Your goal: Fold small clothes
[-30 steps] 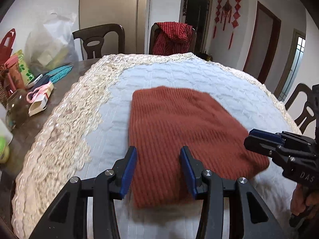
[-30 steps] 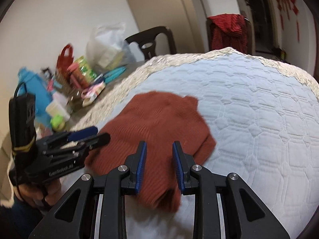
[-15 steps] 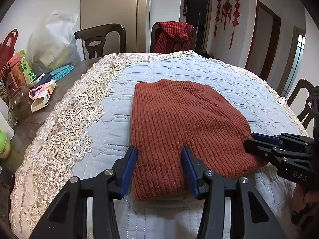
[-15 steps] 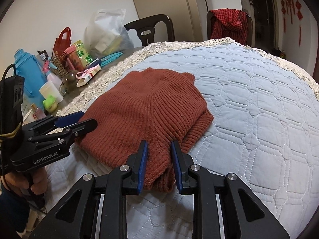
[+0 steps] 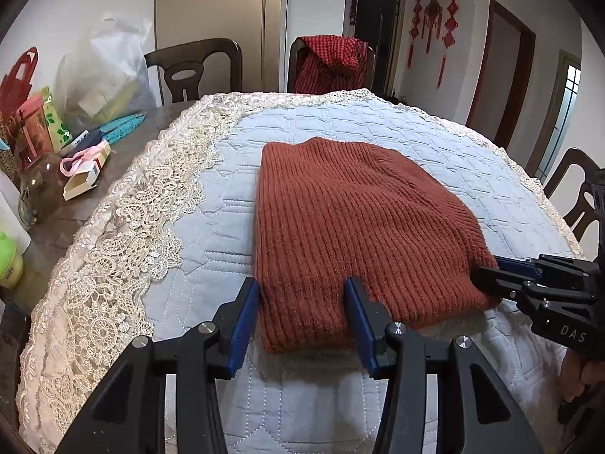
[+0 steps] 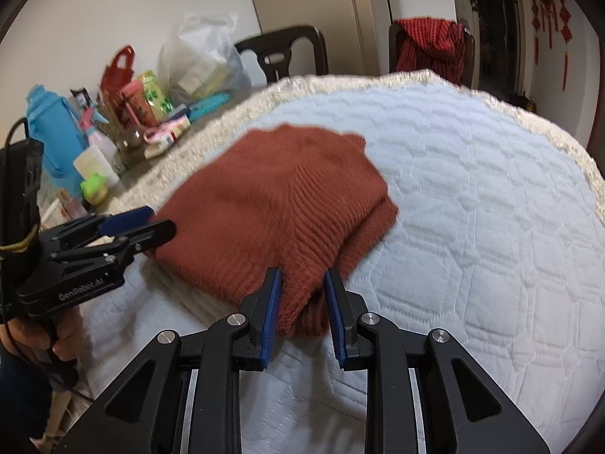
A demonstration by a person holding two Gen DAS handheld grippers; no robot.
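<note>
Folded rust-red knit sweater (image 5: 355, 227) on the quilted table cover (image 5: 453, 159).
The left gripper (image 5: 302, 302) and the right gripper (image 6: 302, 295) each clench a near corner of it.

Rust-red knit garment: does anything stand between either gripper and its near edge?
Nothing visible does. The rust-red knit garment lies folded on the quilted cloth, and its near edge already sits between the jaws of the left gripper and the right gripper. The clutter stands far off to the side.
</note>
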